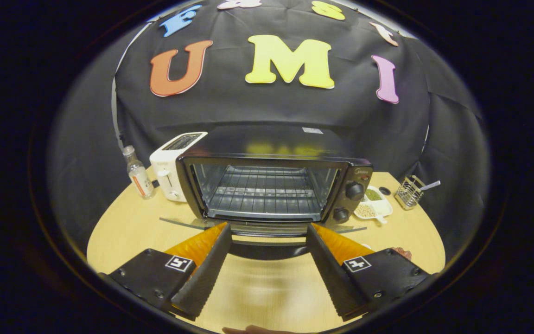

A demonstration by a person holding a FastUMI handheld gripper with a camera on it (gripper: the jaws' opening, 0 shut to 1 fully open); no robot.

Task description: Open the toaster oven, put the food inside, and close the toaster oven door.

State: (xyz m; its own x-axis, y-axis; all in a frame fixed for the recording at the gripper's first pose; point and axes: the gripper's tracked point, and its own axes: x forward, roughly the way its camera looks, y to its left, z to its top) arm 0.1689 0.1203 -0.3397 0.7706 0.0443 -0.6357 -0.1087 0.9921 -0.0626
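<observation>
Black toaster oven [267, 185] with door [267, 229] folded down, just ahead of the spread-apart, empty gripper [267, 227].

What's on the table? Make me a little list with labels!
oven: door down, open, rack bare
toaster: white, left of oven, touching it
bottle: clear, left of toaster
dish: right of oven, holds green and tan food
wire basket: beyond dish
gripper: open, fingers apart, door's edge between the tips
table: wooden
</observation>
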